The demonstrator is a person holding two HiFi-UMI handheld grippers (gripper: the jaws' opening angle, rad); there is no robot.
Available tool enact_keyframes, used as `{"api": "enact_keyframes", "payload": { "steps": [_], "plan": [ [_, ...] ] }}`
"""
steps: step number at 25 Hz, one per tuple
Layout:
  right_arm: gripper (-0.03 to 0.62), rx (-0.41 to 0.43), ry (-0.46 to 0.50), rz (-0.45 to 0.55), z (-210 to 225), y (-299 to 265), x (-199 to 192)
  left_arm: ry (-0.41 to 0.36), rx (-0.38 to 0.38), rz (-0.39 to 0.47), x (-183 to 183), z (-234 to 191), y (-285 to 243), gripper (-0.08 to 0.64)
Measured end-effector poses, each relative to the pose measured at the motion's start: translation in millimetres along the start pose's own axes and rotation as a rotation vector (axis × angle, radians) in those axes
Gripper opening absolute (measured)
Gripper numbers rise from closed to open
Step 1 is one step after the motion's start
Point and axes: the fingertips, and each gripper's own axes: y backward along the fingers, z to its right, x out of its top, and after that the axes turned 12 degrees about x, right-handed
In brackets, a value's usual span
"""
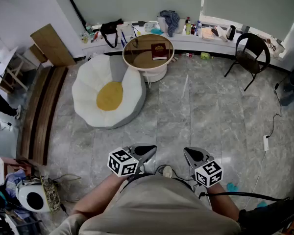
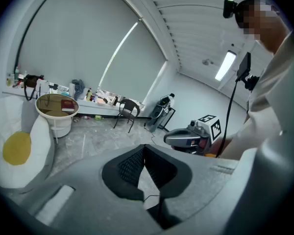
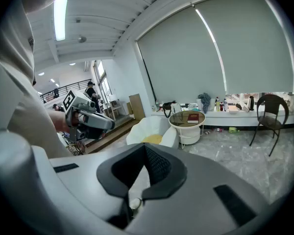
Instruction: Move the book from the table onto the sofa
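Left tongs (image 1: 149,151), right tongs (image 1: 188,153) closed, empty. Dark red book (image 1: 159,51) flat on round table (image 1: 138,54).

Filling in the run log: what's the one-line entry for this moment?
stage: not started | book: on table, far off | sofa: beside table | left tool: shut, empty | right tool: shut, empty

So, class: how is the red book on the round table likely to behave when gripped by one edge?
The book looks like a hardback, so it probably stays stiff rather than flopping. It lies flat on the glossy table, so a push may slide it. Gripped at its open side, the cover might fan open.
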Motion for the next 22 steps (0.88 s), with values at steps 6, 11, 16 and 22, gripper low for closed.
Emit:
{"api": "enact_keyframes", "payload": {
  "steps": [6,11,16,22],
  "plan": [
    [0.012,0.046,0.025,-0.030,25.5,-24.6,5.7,0.017,0.073,0.046,16.6,-25.6,-0.3,0.009],
    [0.012,0.069,0.022,-0.046,53.1,-69.8,22.3,0.053,0.112,0.061,30.9,-74.0,-2.3,0.009],
    [0.012,0.039,-0.035,-0.065,98.5,-131.2,48.0,0.074,0.099,0.086,61.1,-155.0,-25.1,0.009],
    [0.019,-0.020,-0.083,-0.080,142.7,-218.8,115.8,0.057,0.013,0.079,130.3,-265.8,-47.7,0.057]
  ]
}}
